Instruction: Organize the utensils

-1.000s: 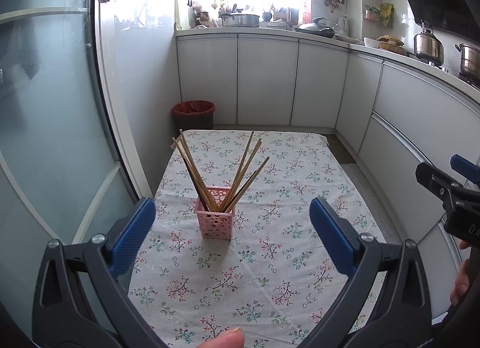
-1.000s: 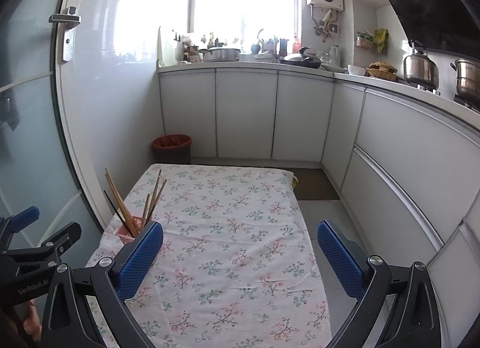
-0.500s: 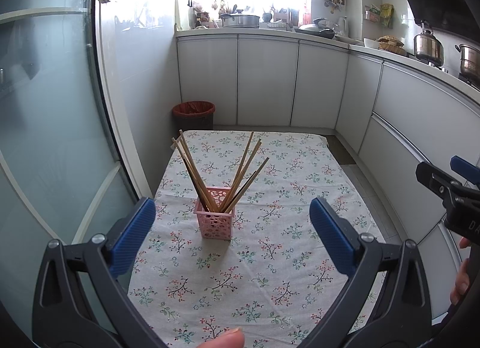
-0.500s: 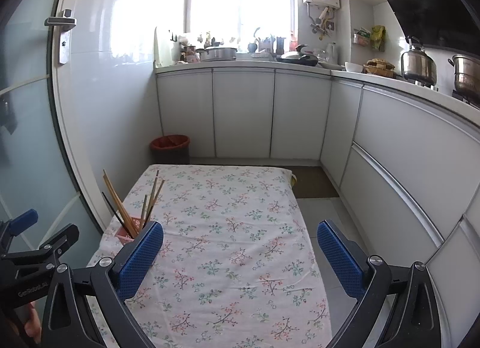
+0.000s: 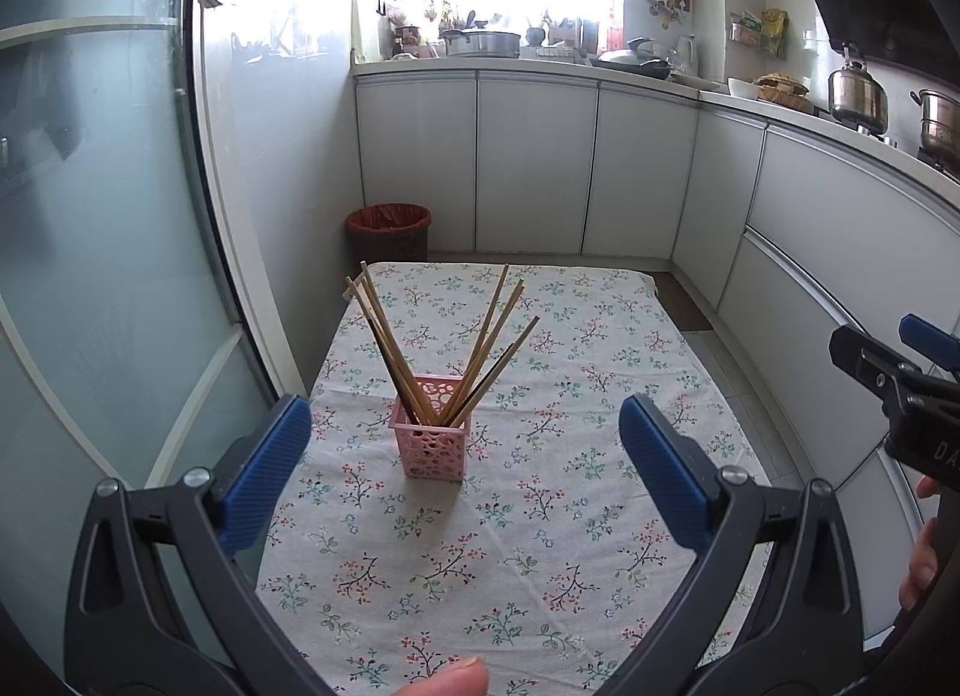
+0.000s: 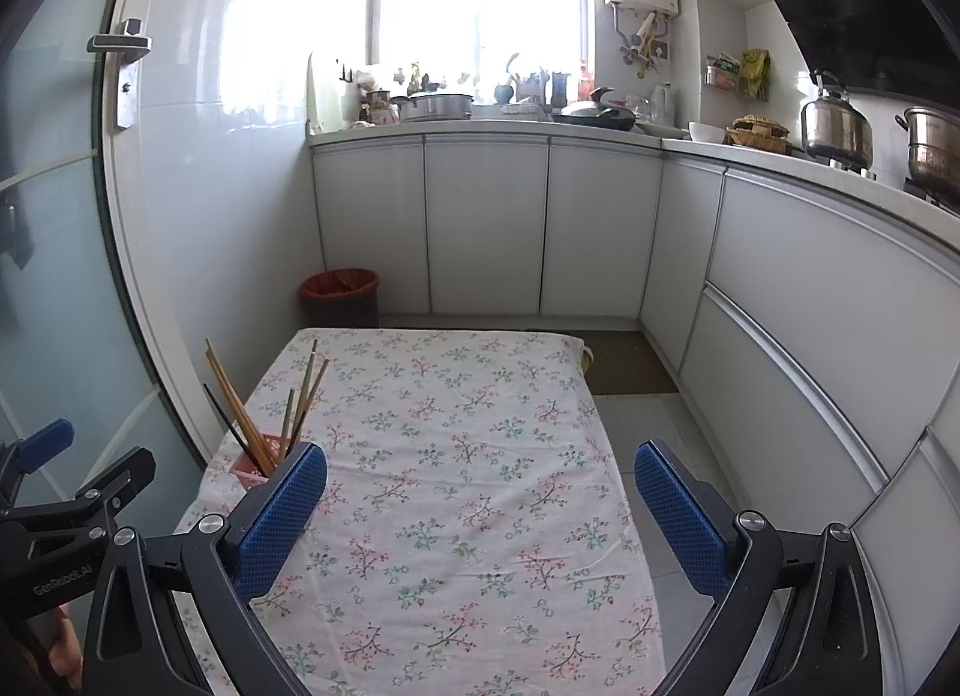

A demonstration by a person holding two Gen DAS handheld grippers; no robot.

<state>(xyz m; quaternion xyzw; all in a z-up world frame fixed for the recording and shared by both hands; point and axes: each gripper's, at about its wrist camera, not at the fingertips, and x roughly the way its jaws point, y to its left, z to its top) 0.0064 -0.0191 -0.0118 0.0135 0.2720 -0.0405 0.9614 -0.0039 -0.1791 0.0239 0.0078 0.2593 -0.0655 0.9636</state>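
A pink perforated holder [image 5: 429,437] stands on the floral tablecloth [image 5: 540,396] with several wooden chopsticks [image 5: 474,348] leaning out of it in two fans. My left gripper [image 5: 465,468] is open and empty, held back from the holder, which sits between its blue pads. In the right wrist view the holder [image 6: 259,456] and chopsticks [image 6: 240,408] are at the left, partly behind my left blue pad. My right gripper [image 6: 480,510] is open and empty above the cloth [image 6: 480,426], to the right of the holder.
A red-lined bin [image 5: 390,228] stands on the floor beyond the table's far edge. White cabinets [image 6: 486,228] run along the back and right. A glass door [image 5: 90,216] borders the left. The other gripper [image 5: 900,390] shows at the right edge.
The right wrist view has tilted slightly upward, showing more of the window. The left gripper, holder and chopsticks have not moved.
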